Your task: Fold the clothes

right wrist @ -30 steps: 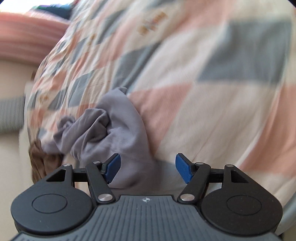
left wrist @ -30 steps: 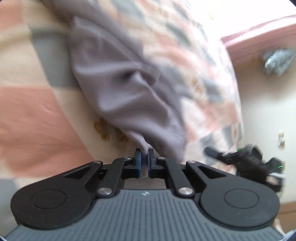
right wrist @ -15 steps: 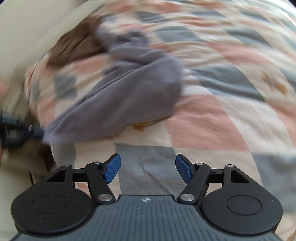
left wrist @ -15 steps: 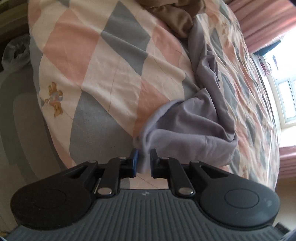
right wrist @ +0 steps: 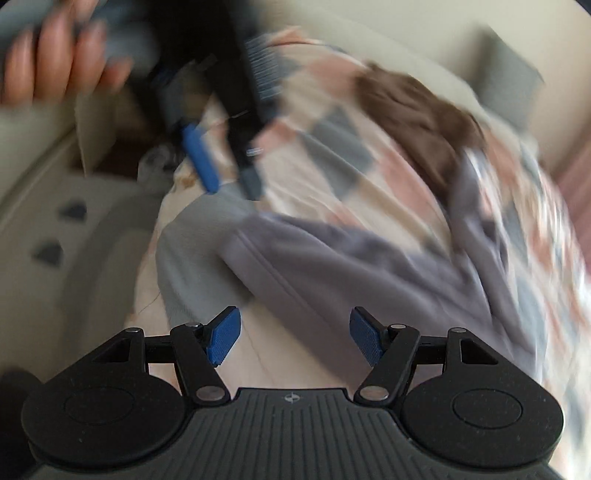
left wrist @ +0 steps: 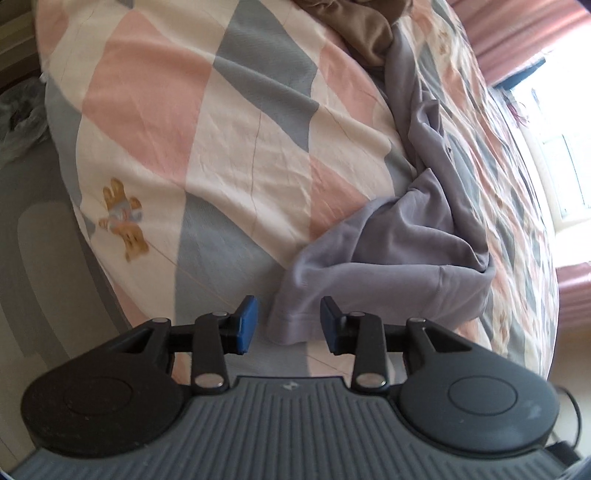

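Observation:
A lilac-grey garment [left wrist: 399,254] lies crumpled on the patchwork quilt [left wrist: 207,147], running from the near edge up toward a brown garment [left wrist: 362,26] at the far end. My left gripper [left wrist: 288,323] is open, its blue pads either side of the garment's hemmed corner without pinching it. In the blurred right wrist view the same lilac-grey garment [right wrist: 332,258] lies ahead, and the brown garment [right wrist: 417,110] is further back. My right gripper [right wrist: 295,334] is open above the quilt [right wrist: 295,354] with nothing between its fingers. The left gripper [right wrist: 221,158] and a hand [right wrist: 55,62] show at upper left.
The quilt covers a bed whose near edge drops to a grey floor [left wrist: 44,258] at left. A crumpled plastic bag [left wrist: 18,122] lies on the floor. Pink curtains [left wrist: 517,33] and a bright window [left wrist: 561,177] stand beyond the bed on the right.
My left gripper was shut on the lilac-grey garment's corner, then opened and let it go onto the quilt. My right gripper stayed open and swung round to face the garment from the near side.

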`<state>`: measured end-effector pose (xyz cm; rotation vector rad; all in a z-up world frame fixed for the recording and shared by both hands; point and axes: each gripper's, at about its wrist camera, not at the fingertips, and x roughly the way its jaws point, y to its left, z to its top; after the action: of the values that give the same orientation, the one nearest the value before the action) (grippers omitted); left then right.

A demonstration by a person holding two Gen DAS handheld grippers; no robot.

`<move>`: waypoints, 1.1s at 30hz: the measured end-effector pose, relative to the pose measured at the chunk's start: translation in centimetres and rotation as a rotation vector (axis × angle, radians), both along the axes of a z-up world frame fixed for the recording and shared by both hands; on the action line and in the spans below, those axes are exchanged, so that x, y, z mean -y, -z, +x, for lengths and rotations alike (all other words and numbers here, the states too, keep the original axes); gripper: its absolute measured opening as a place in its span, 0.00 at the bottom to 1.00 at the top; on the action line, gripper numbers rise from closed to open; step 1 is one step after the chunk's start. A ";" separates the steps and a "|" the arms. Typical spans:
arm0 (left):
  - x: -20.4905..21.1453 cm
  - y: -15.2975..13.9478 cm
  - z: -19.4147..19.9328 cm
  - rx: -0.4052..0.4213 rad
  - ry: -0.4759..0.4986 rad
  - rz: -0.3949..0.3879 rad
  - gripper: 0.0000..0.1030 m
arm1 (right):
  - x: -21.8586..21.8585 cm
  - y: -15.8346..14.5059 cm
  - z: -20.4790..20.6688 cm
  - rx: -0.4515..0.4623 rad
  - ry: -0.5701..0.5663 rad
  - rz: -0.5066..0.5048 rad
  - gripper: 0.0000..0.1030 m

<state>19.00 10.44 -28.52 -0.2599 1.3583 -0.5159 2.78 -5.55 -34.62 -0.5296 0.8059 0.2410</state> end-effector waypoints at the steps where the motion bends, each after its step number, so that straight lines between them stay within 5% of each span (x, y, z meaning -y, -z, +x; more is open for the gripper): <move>1: -0.5 0.1 0.4 -0.006 0.003 -0.020 0.31 | -1.2 1.0 0.6 0.018 -0.031 -0.049 0.66; 5: -2.1 0.7 1.7 -0.037 0.005 -0.100 0.31 | -3.7 5.2 2.5 0.081 -0.105 -0.262 0.77; 6: -2.3 0.9 1.9 -0.045 0.006 -0.106 0.31 | -3.6 5.7 3.0 0.062 -0.098 -0.257 0.68; 7: -2.4 1.0 2.1 -0.052 0.007 -0.109 0.31 | -3.1 5.8 3.6 0.030 -0.081 -0.224 0.36; 10: -2.0 0.9 2.4 -0.057 0.023 -0.139 0.31 | 1.7 2.4 4.2 -0.025 0.109 0.059 0.12; 14: 0.7 -0.1 2.1 -0.017 0.099 -0.175 0.31 | 13.1 -5.5 1.4 0.033 0.431 0.589 0.13; 17: 5.4 -1.2 0.2 0.065 0.244 -0.171 0.33 | 22.8 -10.6 -2.6 0.144 0.659 0.961 0.14; 20: 11.3 -2.1 -3.2 0.158 0.421 -0.167 0.41 | 31.7 -13.7 -7.5 0.315 0.881 1.163 0.14; 22: 15.3 -2.1 -6.0 0.203 0.534 -0.170 0.43 | 37.2 -14.1 -10.9 0.408 1.066 1.211 0.14; 25: 21.2 -1.5 -10.4 0.261 0.688 -0.143 0.43 | 44.7 -10.7 -15.5 0.358 1.425 1.260 0.14; 28: 26.1 -0.6 -14.5 0.338 0.808 -0.099 0.45 | 49.1 -4.5 -20.5 0.210 1.724 1.344 0.22; 30: 28.8 -0.2 -17.2 0.406 0.886 -0.071 0.50 | 49.9 -1.1 -22.9 0.095 1.820 1.315 0.23; 33: 31.6 0.7 -20.8 0.497 1.000 -0.033 0.57 | 49.8 1.2 -24.6 0.027 1.818 1.270 0.38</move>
<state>-1.80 -21.20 -29.24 0.5361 0.9122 -1.3307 -21.81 -55.39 -35.79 1.4304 0.6689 -0.9185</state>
